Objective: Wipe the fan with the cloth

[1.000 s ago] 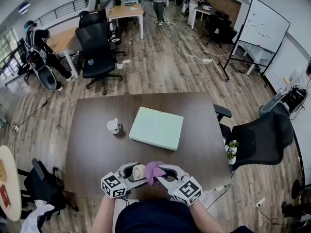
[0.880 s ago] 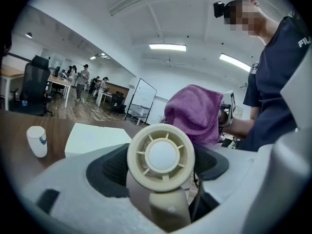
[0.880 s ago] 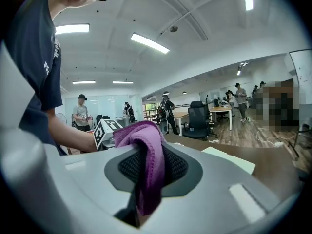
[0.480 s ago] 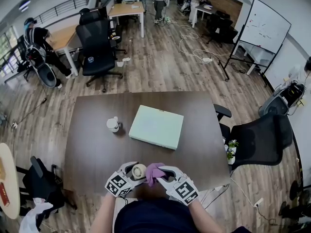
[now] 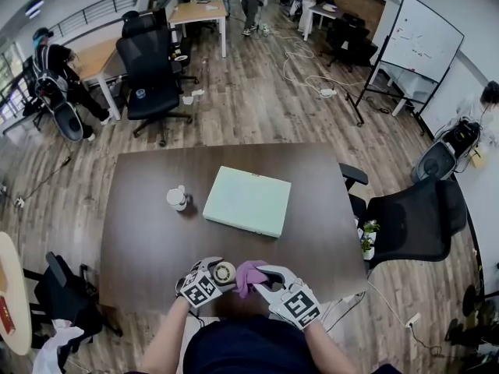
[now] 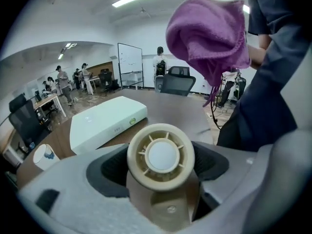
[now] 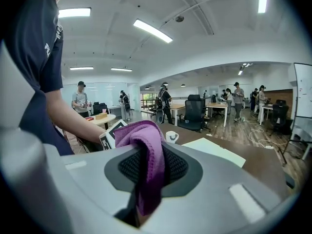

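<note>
Fan (image 5: pixel 224 272), small and cream-coloured, sits clamped in the left gripper (image 5: pixel 219 270) over the near edge of the table (image 5: pixel 148 240), close to the person's body. The right gripper (image 5: pixel 261 277), angled inward, pinches a purple cloth (image 5: pixel 248 274) just beside the fan.

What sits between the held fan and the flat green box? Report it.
Nothing: the head view shows only bare brown table between the fan and the green box.
</note>
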The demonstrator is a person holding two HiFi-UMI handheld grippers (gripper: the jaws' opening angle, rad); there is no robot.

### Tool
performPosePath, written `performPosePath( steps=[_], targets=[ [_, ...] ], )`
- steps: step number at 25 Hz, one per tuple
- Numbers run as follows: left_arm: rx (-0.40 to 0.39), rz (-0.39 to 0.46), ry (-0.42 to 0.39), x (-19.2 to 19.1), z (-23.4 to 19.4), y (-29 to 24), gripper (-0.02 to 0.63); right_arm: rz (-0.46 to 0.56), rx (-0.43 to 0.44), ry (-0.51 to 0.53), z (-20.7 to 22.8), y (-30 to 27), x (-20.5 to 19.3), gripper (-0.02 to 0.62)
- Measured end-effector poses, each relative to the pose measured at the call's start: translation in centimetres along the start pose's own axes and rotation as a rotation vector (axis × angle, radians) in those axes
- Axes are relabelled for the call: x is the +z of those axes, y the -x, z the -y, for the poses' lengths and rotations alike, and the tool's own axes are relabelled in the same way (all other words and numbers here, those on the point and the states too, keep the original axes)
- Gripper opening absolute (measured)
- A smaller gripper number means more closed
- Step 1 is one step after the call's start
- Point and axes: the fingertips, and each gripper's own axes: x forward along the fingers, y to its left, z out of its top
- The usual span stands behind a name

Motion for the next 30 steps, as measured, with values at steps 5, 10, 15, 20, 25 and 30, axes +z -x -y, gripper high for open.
performPosePath(
  steps=[5, 10, 15, 20, 25, 30],
  targets=[
    [-0.041, -0.079, -0.071, -1.6, 0.6, -2.4, 0.380, -0.002, -0.017, -0.007, 0.2, 0.6, -0.5, 0.080],
    [-0.065, -0.166, -0.082, -4.5, 0.3, -4.6, 0.380, -0.022, -0.049, -0.015, 0.8, 1.4, -1.4, 0.080],
    [-0.070, -0.191, -0.101, -5.5, -0.5, -5.7, 0.379, -0.035, -0.074, -0.048, 1.1, 2.1, -2.2, 0.080],
    [-0.099, -0.225, -0.133, -6.2, -0.7, -8.0, 0.379, -0.062, -0.093, -0.063, 1.6, 2.6, -3.2, 0.080],
    [-0.128, -0.257, -0.160, -7.0, -0.4, -9.2, 0.379, -0.083, -0.136, -0.085, 1.9, 3.5, -4.1, 0.080],
    [-0.150, -0.312, -0.179, -8.4, -0.1, -10.0, 0.379, -0.094, -0.156, -0.112, 1.8, 4.2, -4.8, 0.080]
  ],
)
